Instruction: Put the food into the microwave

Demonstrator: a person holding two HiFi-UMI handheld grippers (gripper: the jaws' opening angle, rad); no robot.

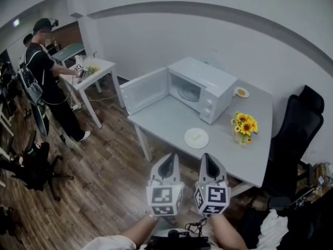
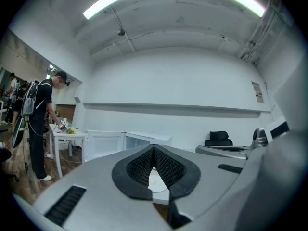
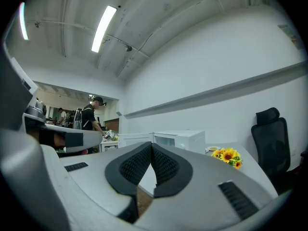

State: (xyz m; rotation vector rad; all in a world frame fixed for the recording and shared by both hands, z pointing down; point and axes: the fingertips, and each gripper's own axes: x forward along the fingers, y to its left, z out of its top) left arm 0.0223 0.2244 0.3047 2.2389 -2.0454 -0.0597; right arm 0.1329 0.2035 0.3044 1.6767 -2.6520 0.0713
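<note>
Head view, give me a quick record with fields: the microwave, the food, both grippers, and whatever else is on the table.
microwave: white, on the grey table, door open, nothing seen inside
food: pale piece on a white plate, in front of the microwave
left gripper: jaws together, empty, apart from the plate
right gripper: jaws together, empty, apart from the plate
also on table: sunflowers to the right of the plate; small dish beside the microwave

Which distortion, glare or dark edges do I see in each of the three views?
Head view: strong fisheye, the wall trim bends above the microwave. Left gripper view: ceiling lamp overexposed, black round border. Right gripper view: same border, strip lamp glares, sunflowers look sharp.
</note>
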